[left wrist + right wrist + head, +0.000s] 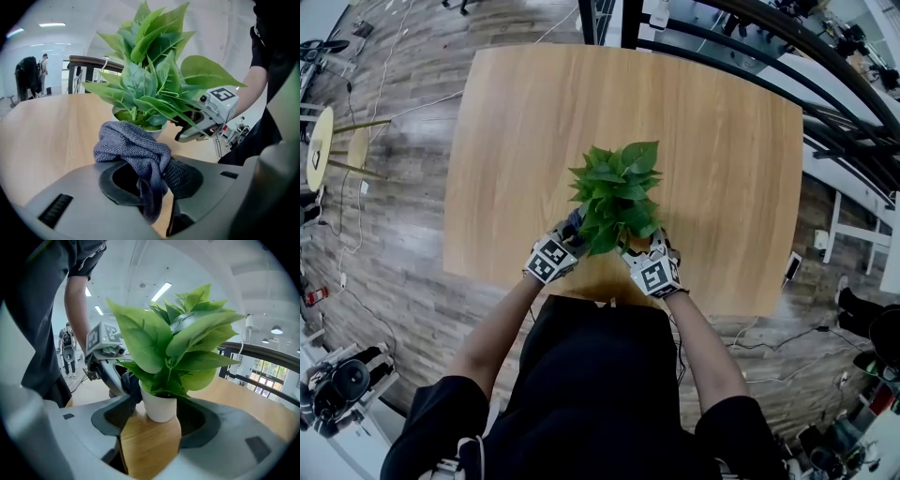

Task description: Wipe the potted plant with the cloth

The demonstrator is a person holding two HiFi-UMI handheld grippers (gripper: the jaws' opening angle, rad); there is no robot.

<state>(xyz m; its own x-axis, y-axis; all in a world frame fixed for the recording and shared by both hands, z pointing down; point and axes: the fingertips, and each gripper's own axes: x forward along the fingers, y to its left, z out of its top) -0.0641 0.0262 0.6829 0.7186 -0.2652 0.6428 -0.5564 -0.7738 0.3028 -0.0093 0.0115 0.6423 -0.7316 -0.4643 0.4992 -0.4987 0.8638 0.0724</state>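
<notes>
A leafy green plant point(617, 190) in a small white pot point(159, 408) stands near the front edge of the wooden table point(712, 122). My left gripper point(150, 176) is shut on a bunched grey cloth point(131, 143), held close against the pot's left side under the leaves point(150, 79). My right gripper point(154, 420) stands open with the pot between its jaws, and bare table shows left of the pot. In the head view the left gripper point(567, 234) and right gripper point(654, 246) flank the plant, their fingertips hidden by foliage.
The table's front edge lies just behind both grippers, with the person's body against it. A dark railing point(787, 37) runs past the far right corner. Round stools point(323, 145) stand on the wood floor at the left. Broad bare tabletop lies beyond the plant.
</notes>
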